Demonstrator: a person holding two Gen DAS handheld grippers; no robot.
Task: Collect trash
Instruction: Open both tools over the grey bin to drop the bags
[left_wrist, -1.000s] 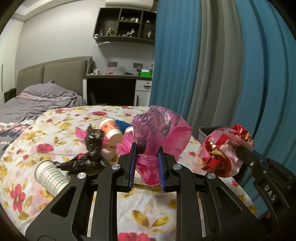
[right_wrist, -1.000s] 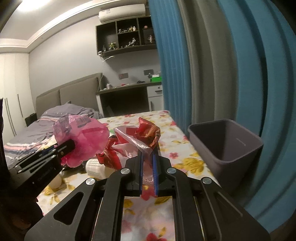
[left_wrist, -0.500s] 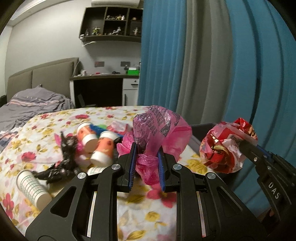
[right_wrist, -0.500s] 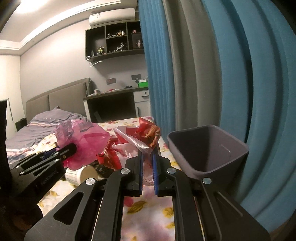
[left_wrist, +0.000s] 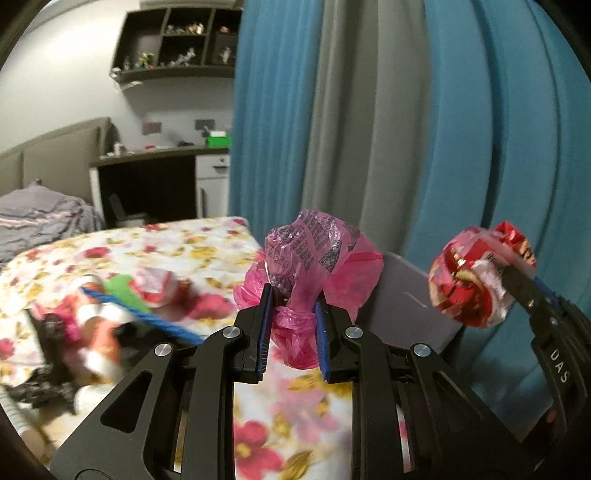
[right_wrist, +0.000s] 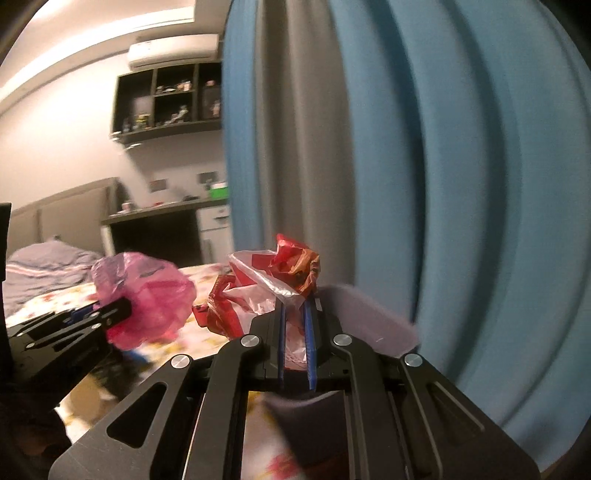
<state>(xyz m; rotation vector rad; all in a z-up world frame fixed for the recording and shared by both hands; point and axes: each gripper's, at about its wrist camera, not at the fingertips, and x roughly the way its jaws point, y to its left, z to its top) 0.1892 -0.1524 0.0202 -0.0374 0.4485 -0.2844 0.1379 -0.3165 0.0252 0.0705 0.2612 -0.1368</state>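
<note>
Left gripper (left_wrist: 291, 306) clamps a pink bag (left_wrist: 317, 254); right gripper (right_wrist: 295, 314) clamps a red wrapper (right_wrist: 266, 291). Grey bin (left_wrist: 410, 314) just beyond; cups (left_wrist: 99, 332) litter the floral bed (left_wrist: 177, 243) left.

The only lettering I can read is "DAS", in white on the black body of my right gripper (left_wrist: 517, 284), just below the red wrapper (left_wrist: 476, 280). The pink bag (left_wrist: 314, 258) carries dark print and a square code, too small to read.
</note>
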